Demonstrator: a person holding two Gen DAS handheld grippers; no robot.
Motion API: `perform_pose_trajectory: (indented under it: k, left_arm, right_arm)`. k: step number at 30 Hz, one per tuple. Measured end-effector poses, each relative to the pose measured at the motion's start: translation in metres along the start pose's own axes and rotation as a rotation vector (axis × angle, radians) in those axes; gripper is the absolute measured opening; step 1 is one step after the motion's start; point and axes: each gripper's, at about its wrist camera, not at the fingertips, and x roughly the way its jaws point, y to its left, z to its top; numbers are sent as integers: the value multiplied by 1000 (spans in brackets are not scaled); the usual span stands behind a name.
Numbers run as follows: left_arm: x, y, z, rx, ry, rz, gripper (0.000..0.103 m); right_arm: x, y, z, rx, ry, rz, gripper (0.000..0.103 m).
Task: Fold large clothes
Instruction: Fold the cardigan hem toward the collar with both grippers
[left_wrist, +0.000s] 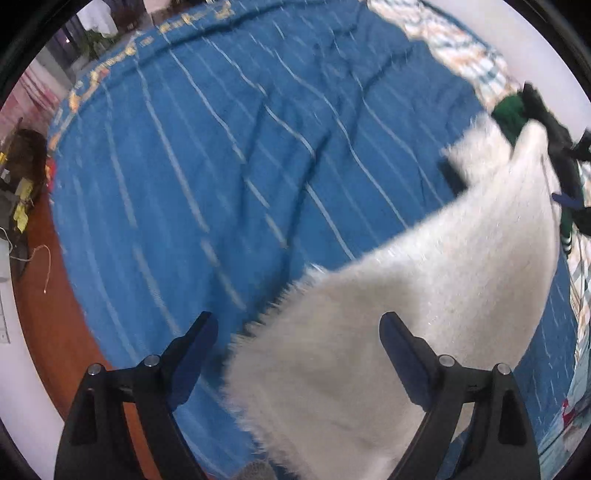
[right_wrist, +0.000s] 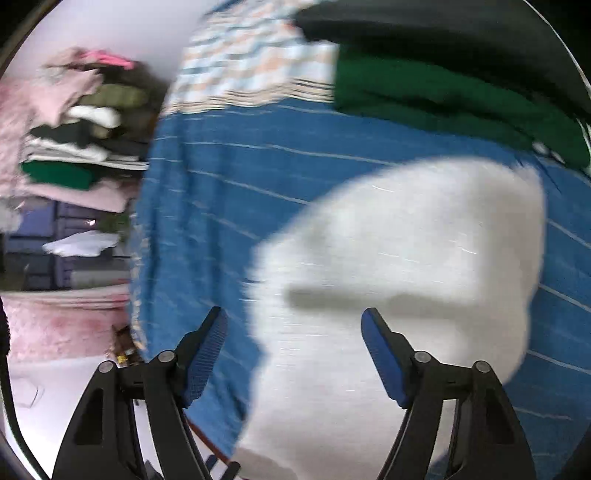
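Left gripper (left_wrist: 298, 334) and right gripper (right_wrist: 294, 328): jaws of both spread wide, gripping nothing. White fuzzy garment (left_wrist: 424, 295) lies on the blue striped bedspread (left_wrist: 221, 147), lower right of each frame.

My left hand-held gripper (left_wrist: 297, 328) hangs spread wide over a fluffy white garment (left_wrist: 388, 314) draped across the blue bed cover with thin white stripes (left_wrist: 221, 147).

Ahead of our jaws a blue striped bedspread (left_wrist: 221, 155) covers the bed, reddish-brown floor (left_wrist: 55, 295) lies left, and cluttered shelves (right_wrist: 81, 129) stand far left.
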Motion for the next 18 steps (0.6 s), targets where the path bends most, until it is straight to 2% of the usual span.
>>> perform_pose_trajectory:
  k: [1, 4, 5, 8, 9, 10, 11, 14, 15, 16, 18]
  left_arm:
    - [9, -6, -2, 5, 8, 18, 90]
    - [46, -18, -6, 33, 48, 80, 94]
    - [52, -18, -6, 34, 45, 80, 103]
    - [59, -14, -1, 23, 61, 39, 103]
    - [61, -12, -1, 17, 69, 28, 103]
    - [62, -10, 0, 10, 73, 16, 103]
    - [64, -7, 0, 0, 75, -2, 103]
    - [70, 2, 1, -33, 53, -60, 103]
    - [72, 5, -2, -38, 43, -73, 103]
    - [74, 5, -1, -42, 33, -82, 103]
    - [75, 8, -3, -49, 19, -94, 103]
  right_arm:
    - [12, -6, -7, 12, 29, -22, 67]
    - [71, -32, 1, -37, 164, -58, 67]
    - [87, -32, 6, -56, 178, -56, 69]
    - [72, -32, 22, -20, 198, 27, 73]
    - [52, -36, 26, -18, 158, 104, 73]
    - [38, -46, 27, -19, 114, 145, 73]
    - [13, -59, 28, -13, 45, 144, 73]
    - [-35, -119, 25, 48, -118, 7, 73]
    - [-39, -145, 22, 88, -139, 9, 73]
    - [-38, -165, 22, 118, -130, 46, 73]
    - [-19, -203, 21, 180, -83, 159, 73]
